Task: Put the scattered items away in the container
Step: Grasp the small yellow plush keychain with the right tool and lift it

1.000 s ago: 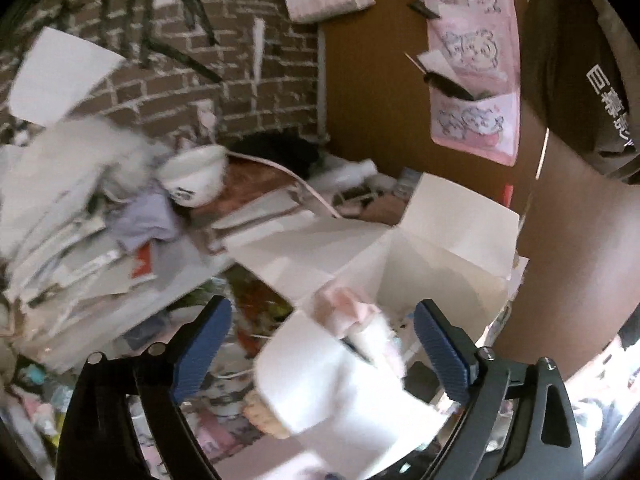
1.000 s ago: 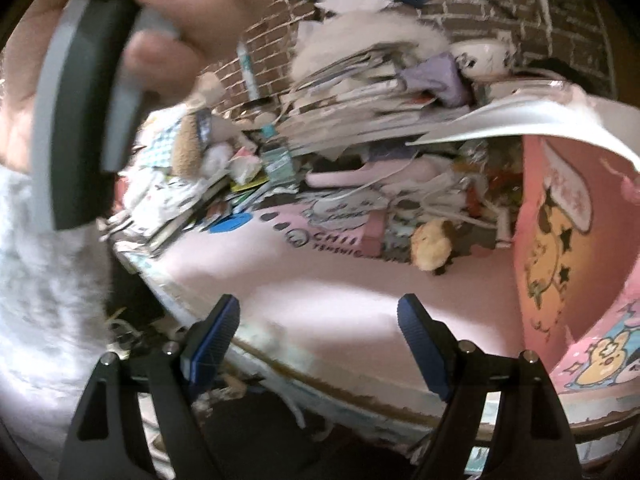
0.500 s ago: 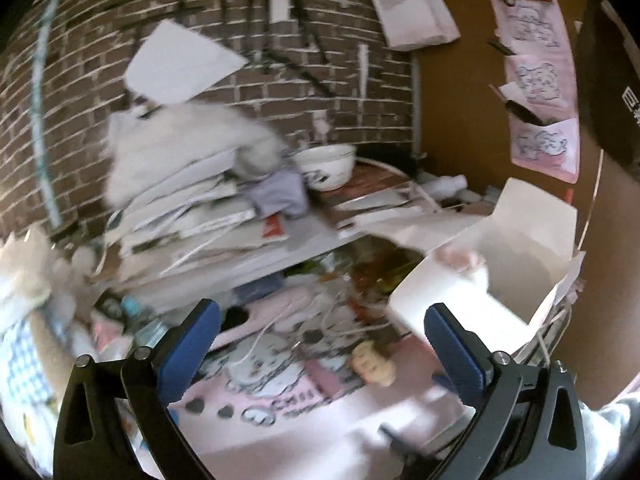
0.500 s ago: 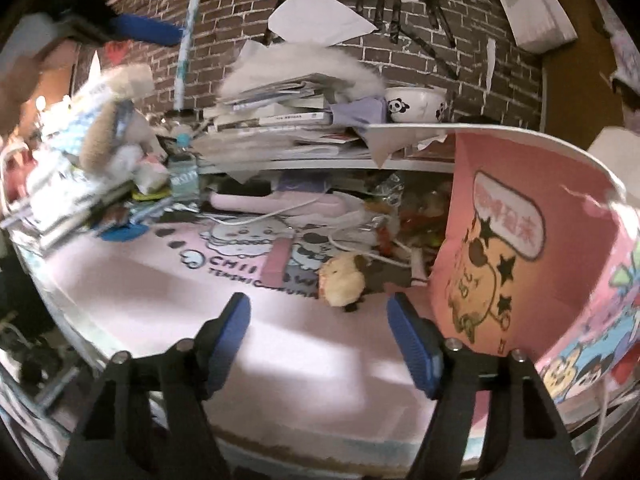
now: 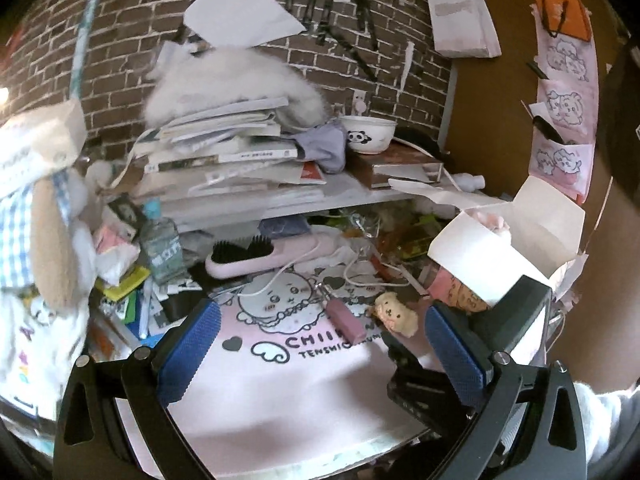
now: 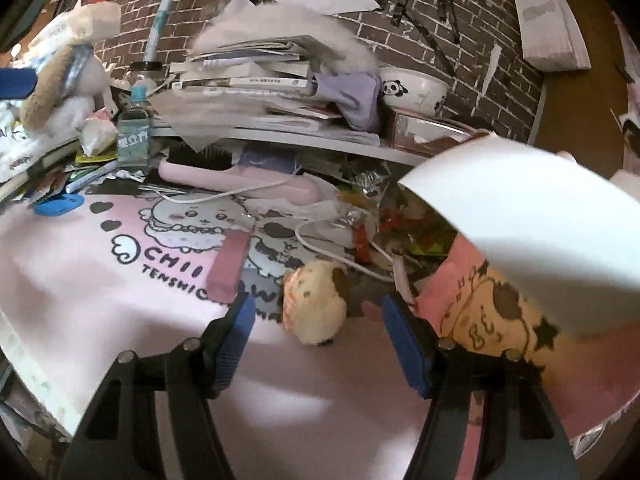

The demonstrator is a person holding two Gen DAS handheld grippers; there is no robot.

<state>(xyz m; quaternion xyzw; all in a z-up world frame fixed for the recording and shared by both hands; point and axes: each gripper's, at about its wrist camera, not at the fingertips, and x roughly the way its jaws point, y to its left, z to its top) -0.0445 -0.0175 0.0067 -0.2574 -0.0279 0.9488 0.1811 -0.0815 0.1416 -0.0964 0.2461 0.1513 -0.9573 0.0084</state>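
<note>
A small cream plush toy [image 6: 314, 306] lies on the pink printed mat [image 6: 80, 280], just ahead of my right gripper [image 6: 320, 326], which is open with the toy lined up between its fingers. A pink bar-shaped item [image 6: 230, 264] lies left of the toy. The pink cartoon box [image 6: 500, 320] stands at the right with its white flap [image 6: 520, 232] raised. In the left wrist view my left gripper [image 5: 324, 344] is open and empty above the mat, behind the plush toy [image 5: 394, 314] and pink bar [image 5: 346, 320]. The box [image 5: 508, 248] sits to its right.
A pink hairbrush [image 5: 260, 258] and a white cable [image 6: 332, 248] lie behind the mat. A shelf holds stacked books [image 5: 224, 148] and a panda bowl [image 5: 368, 134]. A plush rabbit [image 5: 52, 240], a small bottle [image 5: 162, 248] and loose clutter crowd the left side.
My left gripper swung left, away from the box, and now looks over the mat. My right gripper moved forward and now has the plush toy close between its open fingers.
</note>
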